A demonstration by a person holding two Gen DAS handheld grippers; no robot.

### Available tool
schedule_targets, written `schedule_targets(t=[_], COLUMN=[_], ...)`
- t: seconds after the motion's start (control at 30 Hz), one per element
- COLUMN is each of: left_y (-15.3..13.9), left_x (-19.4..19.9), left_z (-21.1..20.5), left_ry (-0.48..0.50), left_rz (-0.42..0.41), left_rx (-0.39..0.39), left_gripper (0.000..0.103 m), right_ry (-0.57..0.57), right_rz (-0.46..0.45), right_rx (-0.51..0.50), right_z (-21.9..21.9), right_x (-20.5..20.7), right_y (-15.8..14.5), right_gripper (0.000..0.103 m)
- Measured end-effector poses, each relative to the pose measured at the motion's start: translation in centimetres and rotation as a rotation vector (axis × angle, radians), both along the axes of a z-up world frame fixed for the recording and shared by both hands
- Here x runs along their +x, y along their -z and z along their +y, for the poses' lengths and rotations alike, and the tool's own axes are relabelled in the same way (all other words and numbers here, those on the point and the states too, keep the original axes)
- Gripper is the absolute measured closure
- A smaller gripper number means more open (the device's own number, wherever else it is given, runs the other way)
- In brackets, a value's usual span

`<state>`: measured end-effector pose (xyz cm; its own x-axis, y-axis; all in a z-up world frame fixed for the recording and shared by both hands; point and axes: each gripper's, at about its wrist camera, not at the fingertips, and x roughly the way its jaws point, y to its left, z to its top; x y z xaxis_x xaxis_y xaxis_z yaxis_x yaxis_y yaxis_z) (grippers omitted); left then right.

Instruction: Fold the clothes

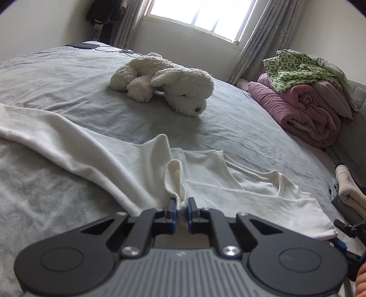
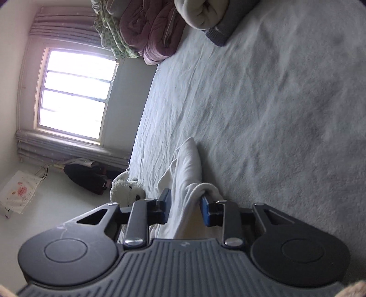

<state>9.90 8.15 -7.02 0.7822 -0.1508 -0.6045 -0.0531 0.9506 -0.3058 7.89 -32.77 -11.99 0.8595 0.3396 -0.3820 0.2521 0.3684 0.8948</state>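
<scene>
Shirt (image 1: 128, 164), white, on bed (image 1: 68, 75): soft, light, limp; best held at edges. Left gripper (image 1: 181, 205) fingers clamped on a fold at 6 o'clock; right gripper (image 2: 185, 206) fingers pinching bunched cloth.

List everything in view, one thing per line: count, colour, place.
shirt: 1, white, spread on the near part of the bed, pinched up by both grippers
bed: 1, grey sheet, fills both views
plush dog: 1, white, on the bed beyond the shirt
quilt: 1, pink, rolled at the bed's right edge
green cloth: 1, green check, on top of the quilt
tablet: 1, dark, far left corner of the bed
window: 1, bright, far wall
curtains: 2, grey, beside the window
left gripper: 1, black, shut on the shirt
right gripper: 1, black, shirt fold between its jaws
</scene>
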Motion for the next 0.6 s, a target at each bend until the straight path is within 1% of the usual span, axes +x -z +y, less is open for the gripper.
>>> schedule_targets(t=[0.03, 0.07, 0.13, 0.2, 0.23, 0.27, 0.3, 0.33, 0.37, 0.43, 0.5, 0.53, 0.6], left_y=[0.5, 0.8, 0.6, 0.0, -0.3, -0.6, -0.9, -1.2, -1.4, -1.7, -1.8, -1.8, -1.7], left_x=[0.0, 0.0, -0.4, -0.8, -1.0, -1.2, -1.4, -1.6, -1.7, -1.8, -1.5, -1.4, -1.1], left_z=[0.0, -0.1, -0.4, -0.6, -0.6, -0.6, -0.5, -0.5, -0.4, 0.0, 0.7, 1.2, 2.5], left_ry=[-0.001, 0.001, 0.014, 0.011, 0.006, 0.001, -0.004, -0.013, -0.026, -0.049, -0.092, -0.117, -0.175], left_rz=[0.015, 0.018, 0.015, 0.011, 0.005, -0.004, -0.014, -0.026, -0.039, -0.055, -0.047, -0.040, -0.023], left_rx=[0.009, 0.025, 0.065, 0.094, 0.108, 0.117, 0.124, 0.129, 0.134, 0.137, 0.126, 0.116, 0.081], left_gripper=[0.094, 0.092, 0.091, 0.086, 0.085, 0.084, 0.083, 0.080, 0.076, 0.074, 0.070, 0.065, 0.064], right_ry=[0.002, -0.010, -0.042, -0.066, -0.078, -0.082, -0.080, -0.076, -0.069, -0.049, -0.038, -0.039, -0.050], right_rz=[0.021, 0.030, 0.042, 0.043, 0.042, 0.043, 0.045, 0.048, 0.050, 0.048, 0.036, 0.026, 0.017], right_rx=[-0.043, -0.106, -0.244, -0.344, -0.391, -0.404, -0.409, -0.414, -0.441, -0.502, -0.547, -0.560, -0.551], right_z=[0.1, 0.7, 1.9, 2.5, 2.7, 2.8, 2.9, 3.0, 3.2, 3.6, 3.6, 3.4, 3.1], right_x=[0.0, 0.1, 0.4, 0.1, -0.1, -0.3, -0.6, -0.8, -1.0, -1.5, -2.0, -2.4, -2.2], right_y=[0.0, -0.4, -1.4, -2.3, -2.7, -2.9, -3.1, -3.4, -3.7, -4.5, -5.1, -5.3, -5.4], right_gripper=[0.098, 0.099, 0.099, 0.098, 0.096, 0.093, 0.086, 0.086, 0.085, 0.079, 0.073, 0.069, 0.067])
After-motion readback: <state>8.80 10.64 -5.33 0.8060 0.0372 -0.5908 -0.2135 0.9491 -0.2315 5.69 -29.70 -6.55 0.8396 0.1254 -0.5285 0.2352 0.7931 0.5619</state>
